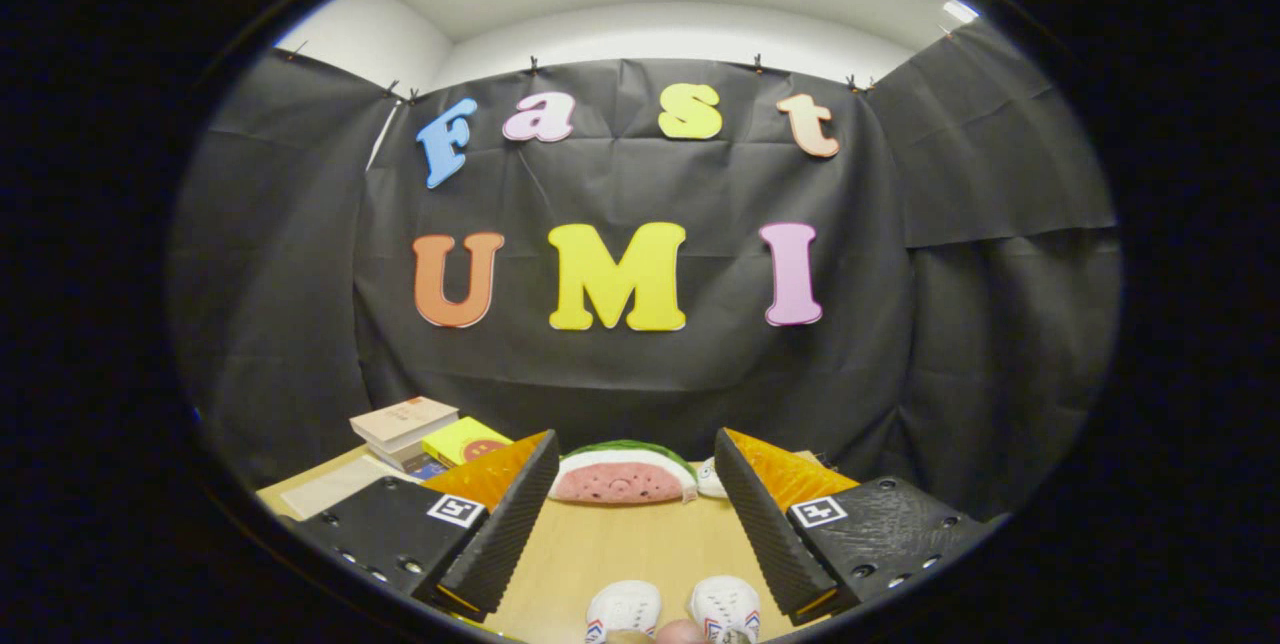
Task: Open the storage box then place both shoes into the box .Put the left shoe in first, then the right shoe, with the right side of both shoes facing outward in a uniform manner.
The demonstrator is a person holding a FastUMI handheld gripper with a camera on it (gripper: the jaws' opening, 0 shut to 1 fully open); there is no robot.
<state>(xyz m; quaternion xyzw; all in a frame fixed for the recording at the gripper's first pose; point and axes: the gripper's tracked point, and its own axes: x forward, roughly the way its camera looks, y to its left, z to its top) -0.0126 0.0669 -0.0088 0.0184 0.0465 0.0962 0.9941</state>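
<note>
Shoes: two white ones sit side by side on the wooden table (pixel 620 544), at the near edge, at six o'clock from the midpoint of the gripper (pixel 635 469). The left shoe (pixel 622 610) and the right shoe (pixel 725 607) show their rounded toe ends with small red and blue marks low on their sides. The toes point away toward twelve o'clock, so each long axis appears to run from near to far, parallel with the fingers; the heels are cut off from sight. The two shoes lie just beside each other, with a narrow strip of table between them.

The gripper's fingers stand wide apart and hold nothing, hanging above the table with the bare wood showing between them. Neither finger touches a shoe.

Beyond the fingers, at twelve o'clock, a plush watermelon slice (pixel 622 474) lies on the table with its flat side down, and a small white object (pixel 709 477) sits just beside it at its three o'clock. At ten o'clock from the fingers a stack of books (pixel 405 429) rests near the table's far corner, with a yellow box (pixel 465 442) against it.
</note>
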